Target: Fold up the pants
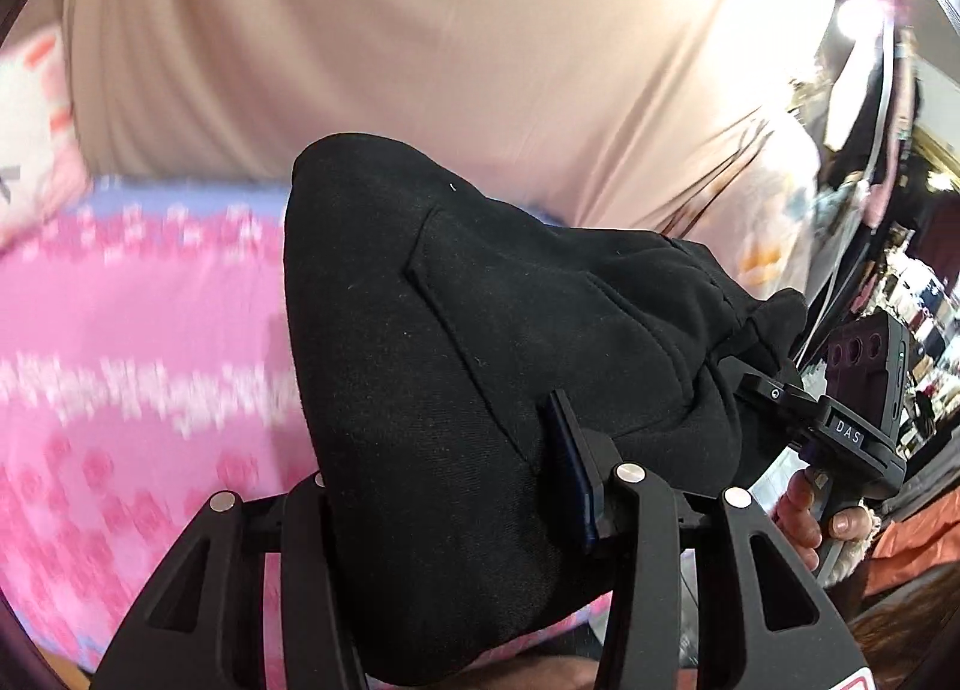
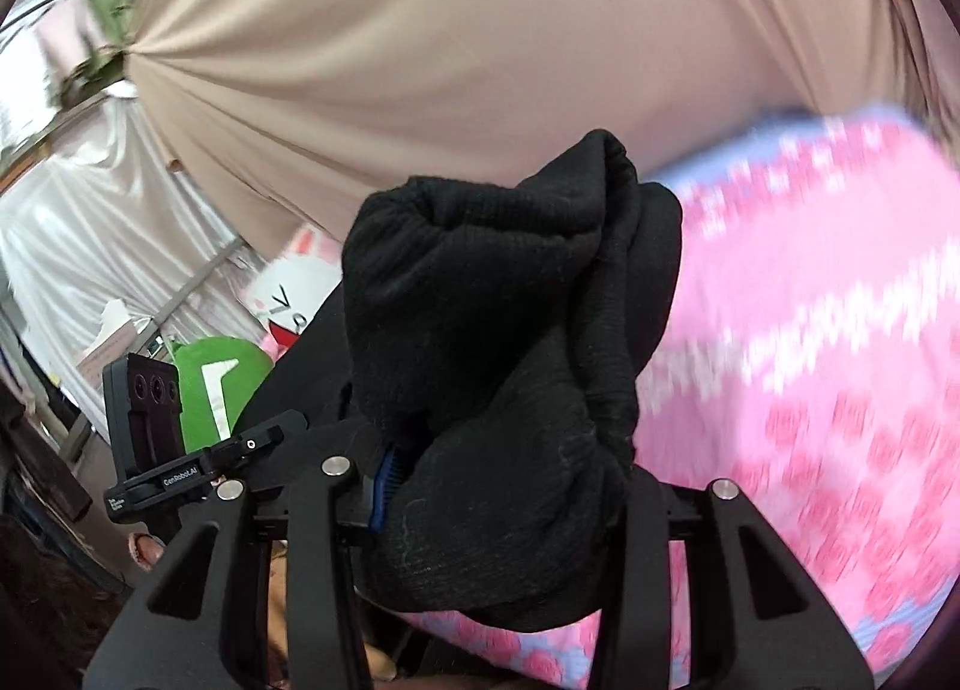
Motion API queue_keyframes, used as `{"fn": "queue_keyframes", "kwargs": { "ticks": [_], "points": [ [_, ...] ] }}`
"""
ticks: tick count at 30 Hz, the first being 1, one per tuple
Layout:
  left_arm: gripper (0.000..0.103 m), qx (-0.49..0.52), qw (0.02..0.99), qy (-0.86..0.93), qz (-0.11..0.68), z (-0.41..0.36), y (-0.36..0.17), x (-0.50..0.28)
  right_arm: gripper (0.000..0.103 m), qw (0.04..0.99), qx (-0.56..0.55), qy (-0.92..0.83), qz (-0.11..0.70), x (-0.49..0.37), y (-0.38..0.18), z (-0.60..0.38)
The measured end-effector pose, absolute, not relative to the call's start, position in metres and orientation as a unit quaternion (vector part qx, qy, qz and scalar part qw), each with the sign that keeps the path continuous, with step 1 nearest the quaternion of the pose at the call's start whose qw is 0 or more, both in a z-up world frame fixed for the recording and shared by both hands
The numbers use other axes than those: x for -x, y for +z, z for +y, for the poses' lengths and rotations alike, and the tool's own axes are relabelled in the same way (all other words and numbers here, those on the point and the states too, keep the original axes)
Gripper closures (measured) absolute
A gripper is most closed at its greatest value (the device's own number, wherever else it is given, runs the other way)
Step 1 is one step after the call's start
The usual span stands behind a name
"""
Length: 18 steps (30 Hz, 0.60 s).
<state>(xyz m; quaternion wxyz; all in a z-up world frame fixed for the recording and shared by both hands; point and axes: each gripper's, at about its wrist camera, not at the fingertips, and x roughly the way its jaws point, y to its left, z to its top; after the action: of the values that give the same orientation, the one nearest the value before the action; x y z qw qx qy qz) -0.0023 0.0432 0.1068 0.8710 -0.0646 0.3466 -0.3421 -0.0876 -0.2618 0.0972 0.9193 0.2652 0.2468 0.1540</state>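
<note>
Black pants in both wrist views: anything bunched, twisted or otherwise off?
Yes. The black pants sit wadded between the right tongs, a thick lump rather than a flat edge. The left tongs hold smoother cloth with a pocket seam showing.

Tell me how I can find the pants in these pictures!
Look for the big pink blanket with its white and rose pattern, spread under a beige curtain. Right above it hangs a bunched black cloth: those are the black pants, clamped in the left gripper and the right gripper. Nothing else nearby is soft and plain black.
</note>
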Motion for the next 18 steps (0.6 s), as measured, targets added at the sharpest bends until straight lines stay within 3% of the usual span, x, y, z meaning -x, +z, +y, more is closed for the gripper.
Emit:
{"fn": "queue_keyframes", "kwargs": {
  "ticks": [8, 18],
  "points": [
    [0.060, 0.062, 0.903, -0.368, 0.212, 0.052, 0.181, 0.007, 0.062, 0.959, -0.202, 0.171, 0.104, 0.096, 0.175, -0.258],
    [0.059, 0.053, 0.924, -0.370, 0.081, 0.052, 0.244, -0.003, 0.060, 0.962, -0.177, 0.209, 0.011, 0.064, 0.237, -0.267]
  ]
}}
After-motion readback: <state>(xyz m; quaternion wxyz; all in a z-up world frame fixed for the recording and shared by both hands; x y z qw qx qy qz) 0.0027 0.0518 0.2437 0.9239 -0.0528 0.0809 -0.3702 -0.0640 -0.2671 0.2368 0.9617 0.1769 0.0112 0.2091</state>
